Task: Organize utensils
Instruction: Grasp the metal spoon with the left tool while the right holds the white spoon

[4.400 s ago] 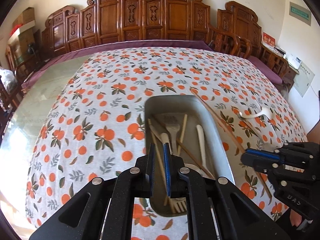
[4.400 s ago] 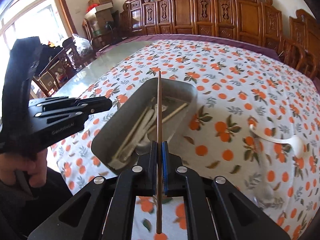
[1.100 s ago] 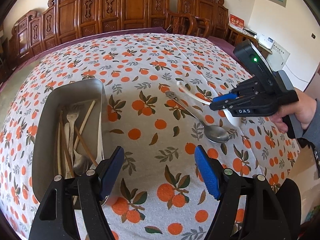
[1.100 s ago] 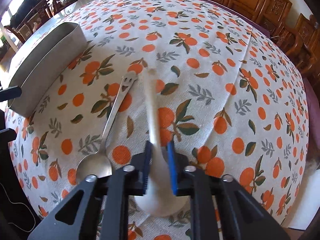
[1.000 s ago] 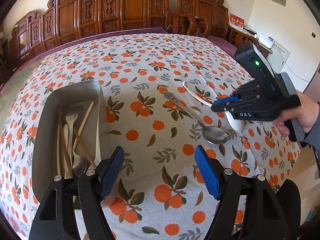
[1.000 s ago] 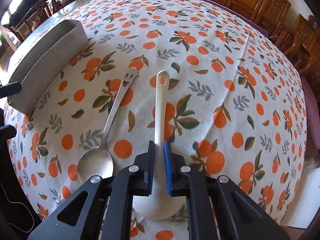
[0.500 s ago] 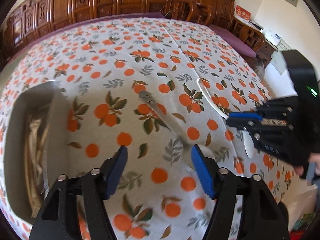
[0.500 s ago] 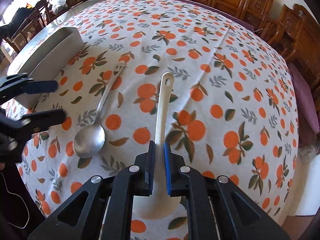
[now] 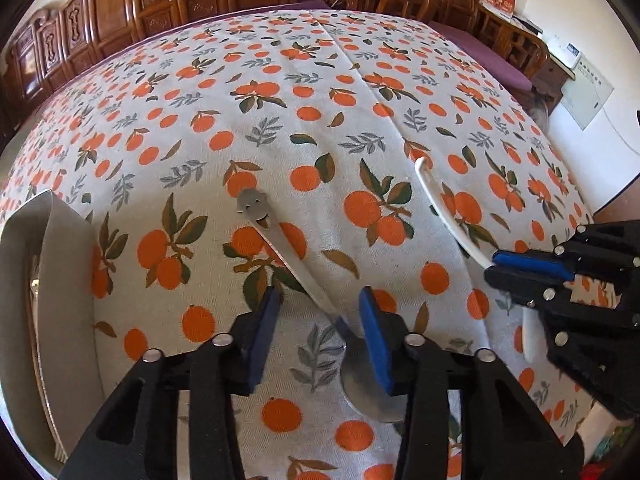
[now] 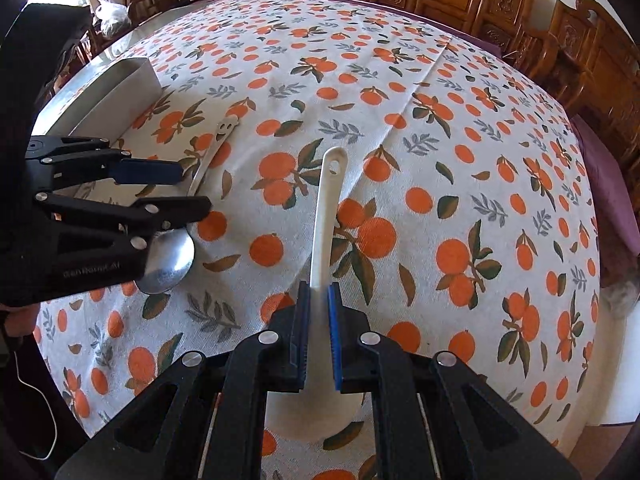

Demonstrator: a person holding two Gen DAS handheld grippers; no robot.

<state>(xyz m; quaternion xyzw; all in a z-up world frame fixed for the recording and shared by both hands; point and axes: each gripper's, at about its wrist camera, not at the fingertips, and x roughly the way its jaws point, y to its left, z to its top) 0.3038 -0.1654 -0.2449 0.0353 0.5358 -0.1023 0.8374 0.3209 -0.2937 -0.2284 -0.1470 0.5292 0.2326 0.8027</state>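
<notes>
Left wrist view shows the left gripper low over the cloth, its blue-padded fingers spread wide on either side of the steel spoon. Neither pad touches the spoon's neck, which runs between them; nothing is held. The spoon lies flat, its bowl near the camera and partly hidden behind the right finger, its handle end stamped with a smiling face pointing away.

To the right, the right gripper is closed on the white ladle, pinching its handle just above the bowl. The bowl sits under the gripper body against the cloth, and the handle, with a hanging hole at its tip, slants away over the cloth.

The tray stands at the left edge, well apart from both spoons; a fork's tines show inside, the rest of its contents hidden by the wall.

In the right wrist view, faint embossed lettering runs along the left gripper's side, too dim to read surely. A red sign and a wall notice carry writing too small to make out.
</notes>
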